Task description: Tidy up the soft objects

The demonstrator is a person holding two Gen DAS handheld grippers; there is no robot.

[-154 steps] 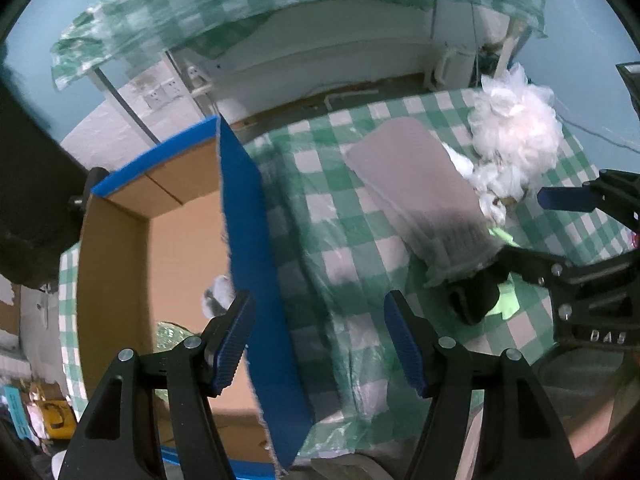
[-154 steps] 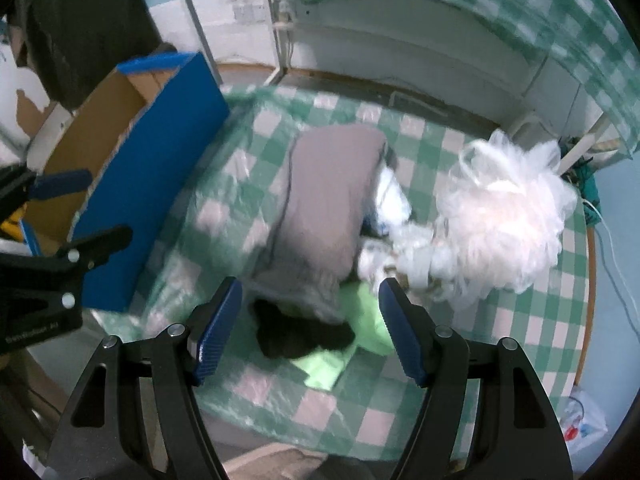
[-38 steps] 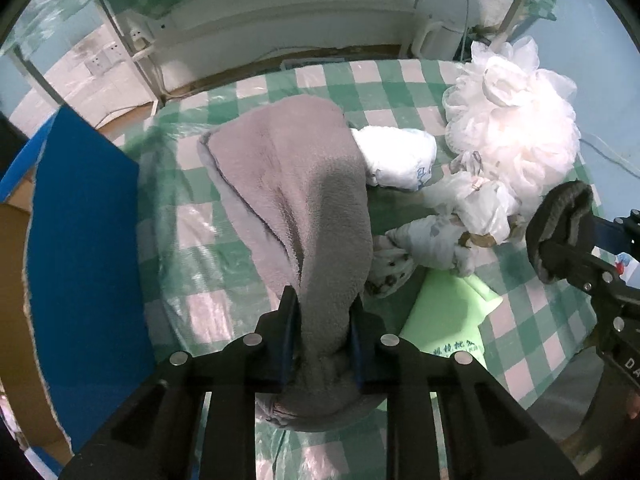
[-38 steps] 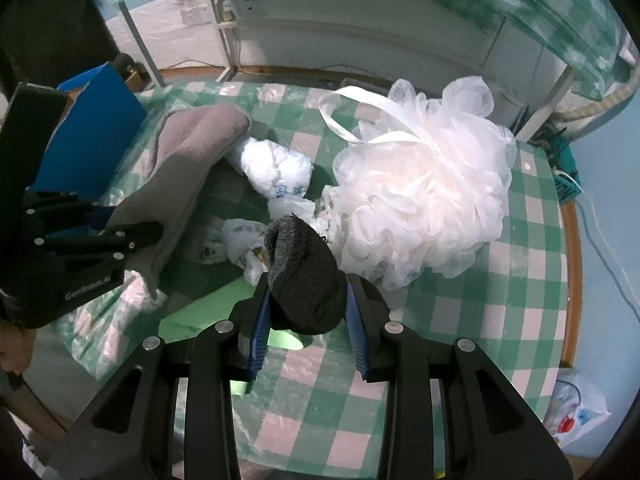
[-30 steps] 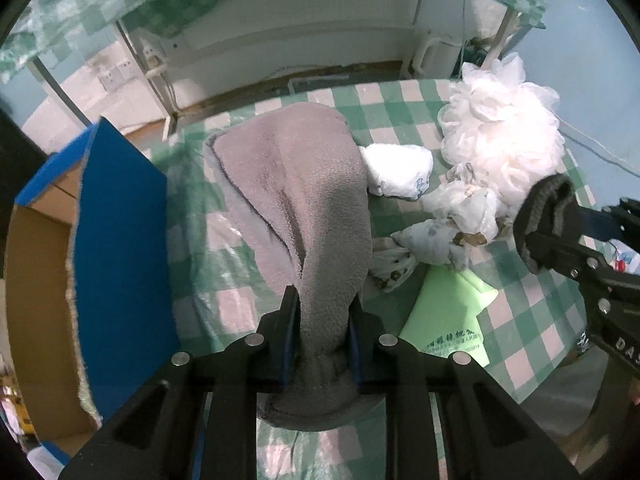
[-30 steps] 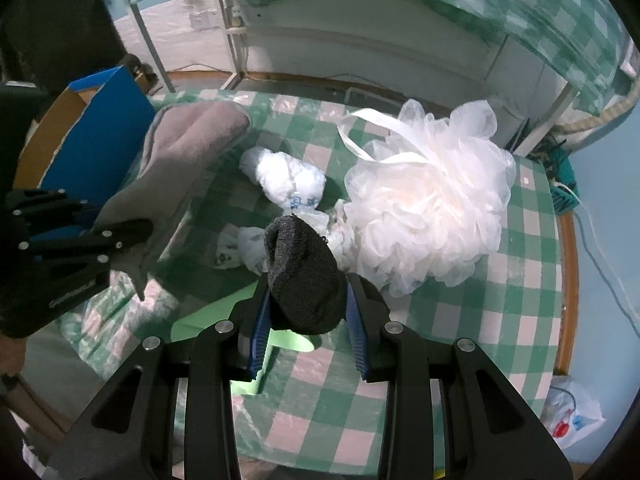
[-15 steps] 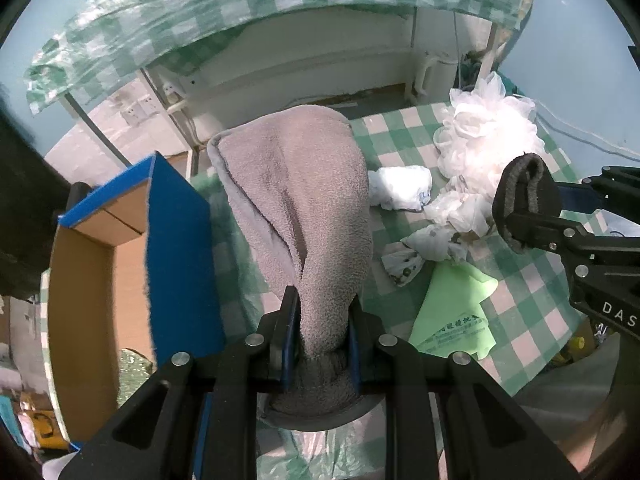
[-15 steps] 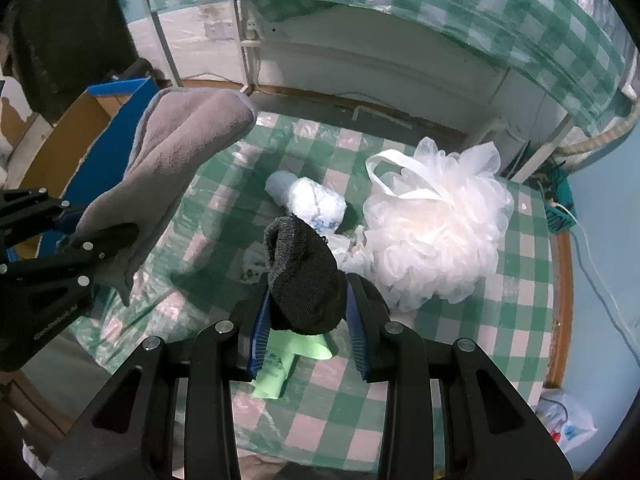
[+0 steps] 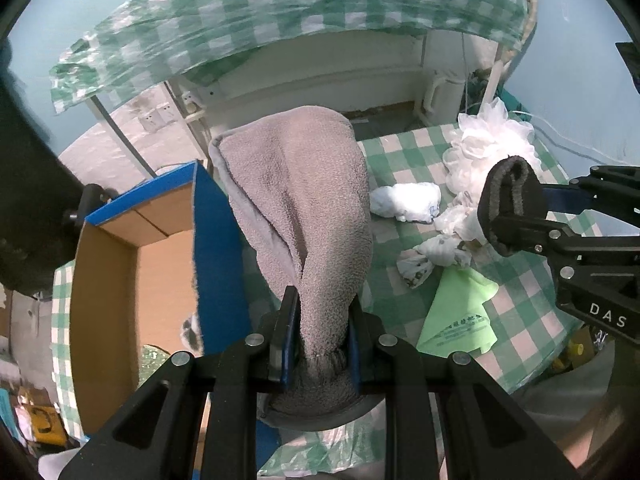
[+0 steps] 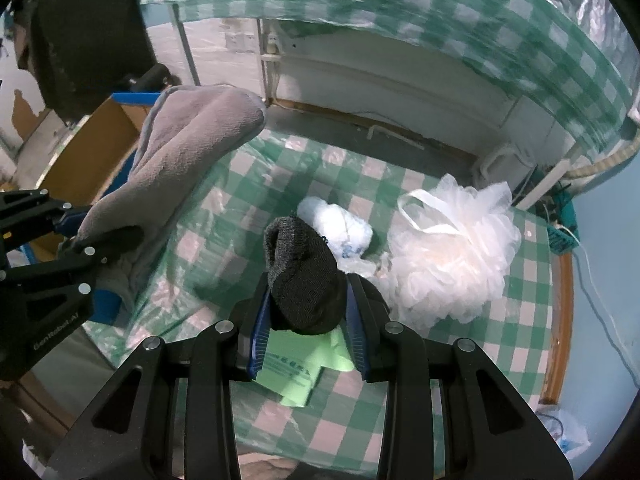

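My left gripper [image 9: 318, 334] is shut on a grey towel [image 9: 304, 208], held up off the table beside the blue-edged cardboard box [image 9: 160, 264]. The towel also shows at the left of the right wrist view [image 10: 180, 160]. My right gripper [image 10: 306, 320] is shut on a dark grey sock [image 10: 302, 268], lifted above the checked table; the sock also shows in the left wrist view [image 9: 510, 196]. On the table lie a white mesh bath pouf [image 10: 456, 240], a white rolled cloth [image 10: 340, 224], crumpled white bags [image 9: 436, 248] and a light green packet [image 9: 460, 320].
The round table has a green-white checked cover [image 10: 460, 368] under clear plastic. The open box [image 10: 100, 140] stands left of the table, with small items at its bottom [image 9: 188, 330]. A white cabinet [image 10: 400, 76] and a second checked cloth [image 9: 300, 12] lie behind.
Both grippers closed on their items, the left on the towel, the right on the sock, and lifted them. The left gripper has drawn back with the towel toward the box.
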